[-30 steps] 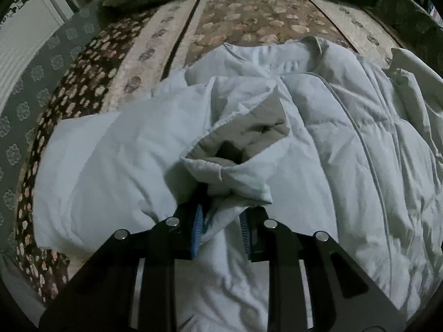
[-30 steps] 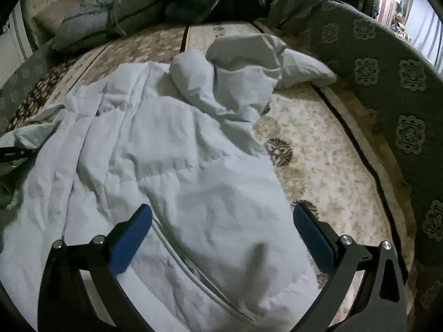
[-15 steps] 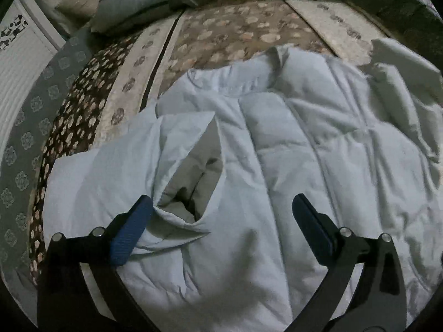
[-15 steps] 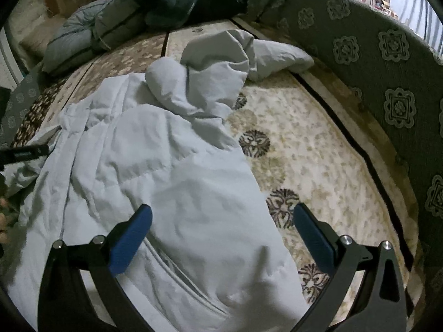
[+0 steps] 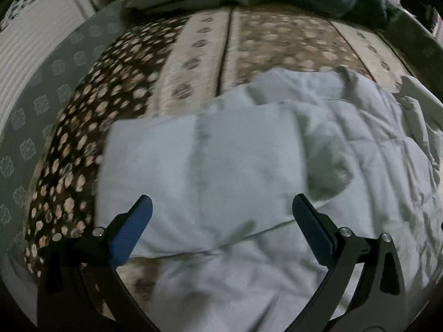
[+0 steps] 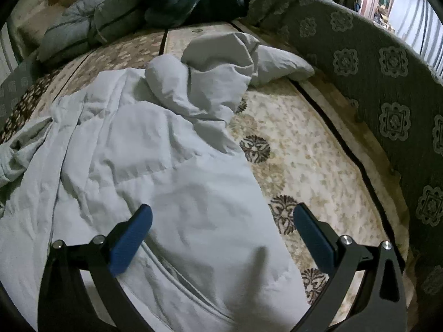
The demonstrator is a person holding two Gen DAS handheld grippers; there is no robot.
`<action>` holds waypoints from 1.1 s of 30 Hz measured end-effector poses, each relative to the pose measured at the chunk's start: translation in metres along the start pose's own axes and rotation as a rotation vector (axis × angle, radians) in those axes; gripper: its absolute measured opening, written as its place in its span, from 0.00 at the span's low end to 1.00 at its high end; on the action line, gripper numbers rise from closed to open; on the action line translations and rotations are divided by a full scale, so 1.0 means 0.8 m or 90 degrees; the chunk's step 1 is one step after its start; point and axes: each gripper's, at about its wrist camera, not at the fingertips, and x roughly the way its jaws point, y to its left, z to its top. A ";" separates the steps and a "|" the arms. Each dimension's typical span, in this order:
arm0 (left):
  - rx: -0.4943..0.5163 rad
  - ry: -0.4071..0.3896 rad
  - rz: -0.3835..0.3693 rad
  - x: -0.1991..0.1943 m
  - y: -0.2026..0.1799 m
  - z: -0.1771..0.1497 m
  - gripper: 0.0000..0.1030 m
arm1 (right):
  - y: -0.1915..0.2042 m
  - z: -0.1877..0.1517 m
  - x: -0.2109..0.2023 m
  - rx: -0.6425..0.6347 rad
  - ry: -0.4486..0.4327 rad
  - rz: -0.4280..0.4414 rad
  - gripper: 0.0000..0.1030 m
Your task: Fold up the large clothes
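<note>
Jacket point(image 5: 346, 149), pale and quilted, is lying spread across the patterned bed cover point(image 5: 265, 44) in front of me, and I am looking down on it from both wrists. Through the left wrist camera I am seeing one sleeve point(image 5: 205, 177) folded flat across the body of the garment, its cuff end lying toward the right; the picture is blurring somewhat here. My left gripper point(image 5: 222, 218) is hanging above that sleeve with its jaws standing wide and nothing between the blue pads point(image 5: 133, 229).

Through the right wrist camera I am seeing the jacket's lower body running away from me, a zipper seam point(image 6: 177, 271) curving along near the bottom. My right gripper point(image 6: 223, 228) is hovering over this part, jaws wide as well, gripping nothing. The other sleeve point(image 6: 213, 74) is sitting bunched in a rumpled heap at the far end, with its end trailing toward the dark green patterned bolster point(image 6: 387, 83) along the right. Beyond the jacket, grey and dark pillows point(image 6: 155, 8) are piling up at the head of the bed.
</note>
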 end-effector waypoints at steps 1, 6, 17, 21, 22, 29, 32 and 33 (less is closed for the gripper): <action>-0.002 0.004 0.006 0.002 0.014 -0.003 0.97 | 0.003 0.001 0.001 0.000 0.003 0.005 0.98; -0.035 0.019 0.001 0.015 0.059 -0.012 0.97 | 0.023 0.001 0.008 -0.022 0.013 0.000 0.98; -0.061 -0.003 0.014 0.015 0.145 -0.036 0.97 | 0.121 0.038 0.017 -0.105 0.027 0.047 0.98; -0.086 0.005 -0.001 0.032 0.173 -0.040 0.97 | 0.186 0.060 0.017 -0.143 0.025 0.103 0.99; -0.090 0.007 -0.001 0.036 0.179 -0.041 0.97 | 0.211 0.065 0.018 -0.166 0.023 0.114 0.98; -0.107 0.005 -0.023 0.054 0.198 -0.040 0.97 | 0.328 0.084 0.017 -0.252 0.014 0.196 0.98; -0.086 0.002 -0.008 0.058 0.193 -0.038 0.97 | 0.358 0.087 0.022 -0.262 0.032 0.233 0.98; -0.082 0.002 -0.004 0.060 0.191 -0.036 0.97 | 0.363 0.087 0.024 -0.261 0.037 0.245 0.98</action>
